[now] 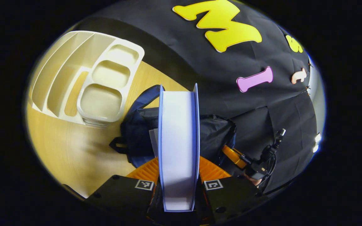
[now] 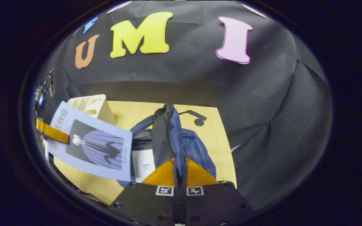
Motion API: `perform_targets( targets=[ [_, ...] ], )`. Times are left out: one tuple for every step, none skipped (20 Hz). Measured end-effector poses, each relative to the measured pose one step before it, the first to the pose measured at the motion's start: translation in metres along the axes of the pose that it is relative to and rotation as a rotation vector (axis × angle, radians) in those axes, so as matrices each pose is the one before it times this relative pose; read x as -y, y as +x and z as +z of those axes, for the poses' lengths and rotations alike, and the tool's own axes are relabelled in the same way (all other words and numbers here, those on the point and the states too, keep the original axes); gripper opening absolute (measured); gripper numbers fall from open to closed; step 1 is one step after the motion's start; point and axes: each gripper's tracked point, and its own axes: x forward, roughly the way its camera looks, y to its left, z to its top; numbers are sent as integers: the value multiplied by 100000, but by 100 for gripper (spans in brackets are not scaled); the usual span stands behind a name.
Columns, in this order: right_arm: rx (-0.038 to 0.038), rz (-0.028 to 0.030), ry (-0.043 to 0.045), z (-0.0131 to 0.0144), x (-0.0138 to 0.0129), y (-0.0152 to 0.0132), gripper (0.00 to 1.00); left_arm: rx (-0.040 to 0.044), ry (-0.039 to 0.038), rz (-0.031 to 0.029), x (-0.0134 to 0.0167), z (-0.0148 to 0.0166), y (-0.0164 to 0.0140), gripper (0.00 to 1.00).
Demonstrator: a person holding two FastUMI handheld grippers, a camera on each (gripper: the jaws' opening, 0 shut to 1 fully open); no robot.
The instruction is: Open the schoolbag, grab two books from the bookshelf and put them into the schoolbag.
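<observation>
Your left gripper [image 1: 178, 175] clamps a book [image 1: 178, 138] between both fingers, page edge toward its camera, long axis running straight out along the fingers over the bag [image 1: 137, 138] on the table [image 1: 68, 150]. Your right gripper [image 2: 179, 175], nearly closed, pinches the bag's zipper edge [image 2: 168, 131], holding it up. Another book [image 2: 143, 163] sits inside. The shelf [image 1: 86, 78] stands behind the bag.

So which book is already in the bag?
The white book showing in the open schoolbag. The pale blue book sits between the left gripper fingers, above the bag.
</observation>
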Motion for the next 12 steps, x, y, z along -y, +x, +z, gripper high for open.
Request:
perform_targets(
  targets=[
    [167,9,875,79,103,-86,0,-138,-546,209,259,-555,1122,44],
    [289,269,749,-7,32,-37,0,-314,258,-600,303,-524,1147,44],
    [25,121,178,25,54,-1,0,-400,515,-231,82,-757,1321,44],
    [209,53,-218,16,57,-82,0,-649,430,-373,17,-474,1108,44],
    [104,170,-584,251,-16,-69,0,-368,-1013,-460,216,-143,1077,44],
    [392,86,-393,197,-20,-153,0,234,-1700,-901,25,-15,955,43],
    [412,208,-131,294,-62,-163,0,275,-2177,-635,-185,-127,766,44],
    [303,213,63,132,16,-71,0,-298,-1469,-1239,-93,-355,577,44],
    [121,294,-20,176,-78,-162,0,725,-1837,-1021,-258,-291,601,44],
    [-62,252,-188,-4,-50,-69,0,215,-1468,-342,-226,-203,545,44],
    [139,-60,-354,145,4,-19,0,300,-2379,-1455,127,-102,463,44],
    [338,-161,-281,149,126,-109,0,883,-2149,-1478,-102,63,612,44]
  ],
)
